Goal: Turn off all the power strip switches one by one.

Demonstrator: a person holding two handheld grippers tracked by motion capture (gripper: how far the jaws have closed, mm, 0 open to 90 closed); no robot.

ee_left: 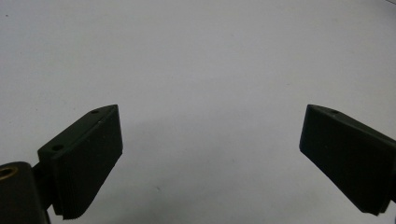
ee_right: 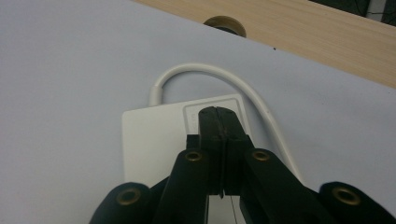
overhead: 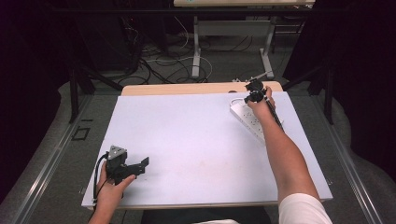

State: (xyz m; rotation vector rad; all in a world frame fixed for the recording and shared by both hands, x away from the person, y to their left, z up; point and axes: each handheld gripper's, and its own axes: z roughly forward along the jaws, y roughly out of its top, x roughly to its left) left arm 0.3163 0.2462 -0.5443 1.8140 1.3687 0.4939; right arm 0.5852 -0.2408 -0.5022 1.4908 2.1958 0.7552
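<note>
**Closed fingers over the power strip's far end**

The right gripper (ee_right: 219, 114) has its fingers pressed together, holding nothing, tips over the cord end of the white power strip (ee_right: 154, 135). Whether they touch it cannot be told. The forearm hides much of the strip. Its cord (ee_right: 210, 71) loops just beyond the fingertips, near the surface (overhead: 187, 130) edge. The left gripper (ee_left: 210, 154) fingers stand wide apart over bare surface.

We see a white power strip (overhead: 250, 120) lying flat near the desk's (overhead: 187, 140) far right corner, its white cord (ee_right: 224, 74) curling from the far end.
</note>
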